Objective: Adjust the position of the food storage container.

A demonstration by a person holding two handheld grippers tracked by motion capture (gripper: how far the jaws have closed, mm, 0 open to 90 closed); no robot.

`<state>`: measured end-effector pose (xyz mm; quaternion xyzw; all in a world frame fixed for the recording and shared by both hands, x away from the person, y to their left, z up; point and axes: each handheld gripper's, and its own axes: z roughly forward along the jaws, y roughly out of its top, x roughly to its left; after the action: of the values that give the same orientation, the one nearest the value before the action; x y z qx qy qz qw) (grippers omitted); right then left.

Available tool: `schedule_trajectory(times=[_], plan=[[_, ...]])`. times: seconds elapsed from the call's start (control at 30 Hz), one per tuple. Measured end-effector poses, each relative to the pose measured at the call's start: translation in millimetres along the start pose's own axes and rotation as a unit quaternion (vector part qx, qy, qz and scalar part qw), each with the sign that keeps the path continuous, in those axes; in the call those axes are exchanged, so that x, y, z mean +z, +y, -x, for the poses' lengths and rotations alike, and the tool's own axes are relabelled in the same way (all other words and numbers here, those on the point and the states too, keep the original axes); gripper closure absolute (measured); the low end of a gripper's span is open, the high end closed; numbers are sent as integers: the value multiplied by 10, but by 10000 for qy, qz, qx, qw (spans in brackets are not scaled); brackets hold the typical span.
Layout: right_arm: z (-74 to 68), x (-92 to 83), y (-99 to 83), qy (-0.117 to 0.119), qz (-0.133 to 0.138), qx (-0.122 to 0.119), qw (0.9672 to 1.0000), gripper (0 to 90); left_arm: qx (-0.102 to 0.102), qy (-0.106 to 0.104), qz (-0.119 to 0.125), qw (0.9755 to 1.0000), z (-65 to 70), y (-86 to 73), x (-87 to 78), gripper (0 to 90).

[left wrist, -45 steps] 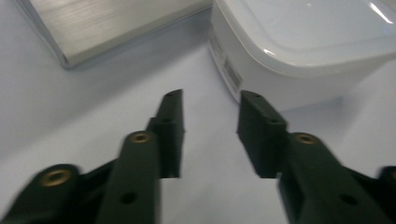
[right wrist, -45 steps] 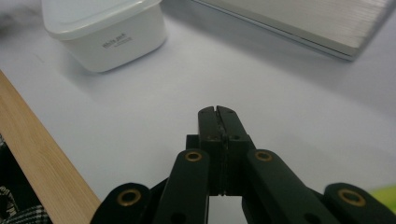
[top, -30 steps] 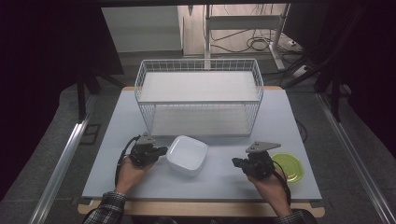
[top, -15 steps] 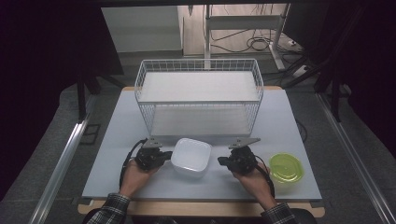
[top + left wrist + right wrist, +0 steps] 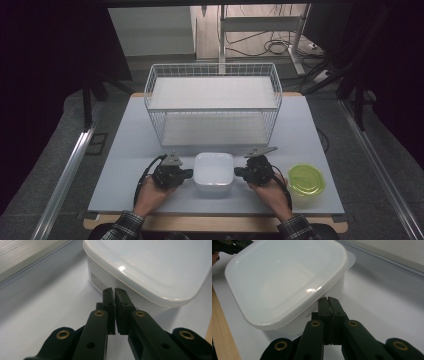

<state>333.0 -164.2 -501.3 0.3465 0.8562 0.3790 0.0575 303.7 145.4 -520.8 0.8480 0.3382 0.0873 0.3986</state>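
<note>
A white square container (image 5: 214, 171) with a translucent lid stands at the table's front middle. My left gripper (image 5: 188, 173) sits at its left side and my right gripper (image 5: 238, 172) at its right side, each pointing inward at it. In the left gripper view the jaws are shut with nothing between them, and the left gripper (image 5: 114, 291) has its tips against the container (image 5: 150, 267) wall just under the lid rim. The right gripper (image 5: 328, 299) is likewise shut and empty, its tips at the container (image 5: 284, 277) wall below the rim.
A white wire basket (image 5: 212, 102) stands behind the container, across the middle of the table. A round green lidded container (image 5: 305, 179) sits to the right of my right hand. The table's wooden front edge (image 5: 222, 335) runs close by.
The right gripper has come in leftward from beside the green container to the white container's side. The left gripper has shifted right, and the white container has slid right and turned square.
</note>
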Motion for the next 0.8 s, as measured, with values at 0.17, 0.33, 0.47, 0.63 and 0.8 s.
schedule_trajectory(times=[0.17, 0.33, 0.47, 0.63, 0.8], plan=[[-34, -11, -24, -17, -46, -27, 10000, 897, -68, -41, -21, 10000, 43, -18, -17, 879], [-66, -31, -47, -62, -94, -67, 9999, 896, -53, -55, -27, 10000, 72, -22, -21, 874], [-59, -41, -49, -91, -103, -144, 9998, 886, -75, -7, -3, 10000, 44, -17, -66, 829], [-3, -145, -84, -176, 16, -192, 9997, 821, -112, 42, 96, 9999, 20, -93, -213, 738], [15, -250, -102, -258, 164, -207, 9993, 710, -130, 216, 213, 9995, 52, -144, -328, 569]])
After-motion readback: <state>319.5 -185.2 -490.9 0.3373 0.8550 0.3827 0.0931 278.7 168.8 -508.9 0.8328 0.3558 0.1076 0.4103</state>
